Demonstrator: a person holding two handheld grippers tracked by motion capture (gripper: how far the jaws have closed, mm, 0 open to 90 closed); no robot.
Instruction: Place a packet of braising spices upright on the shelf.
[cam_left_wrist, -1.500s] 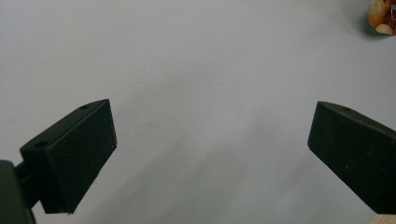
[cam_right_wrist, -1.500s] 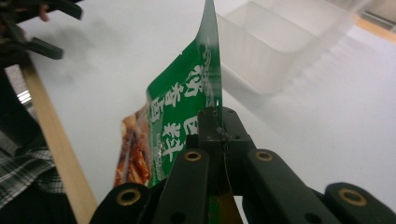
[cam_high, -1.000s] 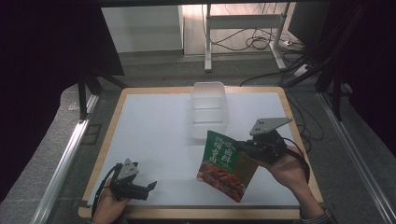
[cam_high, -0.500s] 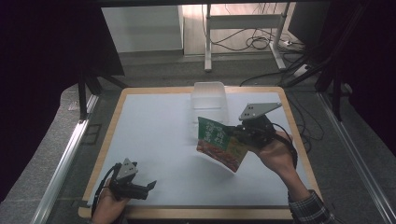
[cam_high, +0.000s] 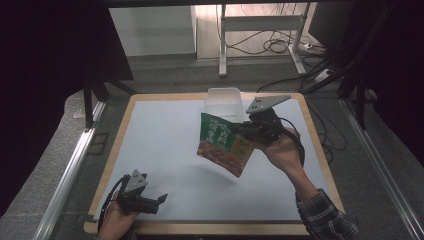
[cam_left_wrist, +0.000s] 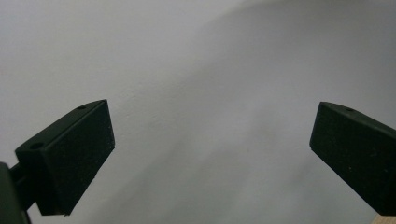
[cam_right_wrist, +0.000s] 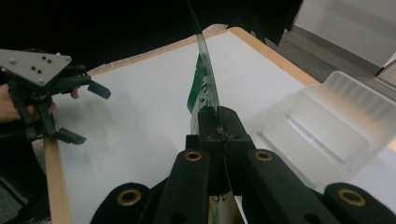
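Note:
A green and red food packet (cam_high: 222, 144) hangs in the air over the middle right of the white table (cam_high: 165, 135). My right gripper (cam_high: 239, 131) is shut on its right edge. In the right gripper view the packet (cam_right_wrist: 204, 81) stands edge-on between the closed jaws. A clear plastic container (cam_high: 223, 102) sits at the table's far edge, just behind the packet; it lies to the right in the right gripper view (cam_right_wrist: 327, 135). My left gripper (cam_high: 159, 201) rests low at the front left, open, nothing between its fingers (cam_left_wrist: 70, 158).
The table has a wooden rim (cam_high: 320, 150). Cables (cam_high: 280, 45) and a stand's legs lie on the floor beyond the table. A metal rail (cam_high: 70, 170) runs along the left side.
My right gripper has carried the packet up and away from me, toward the clear container. The left gripper has stayed where it was.

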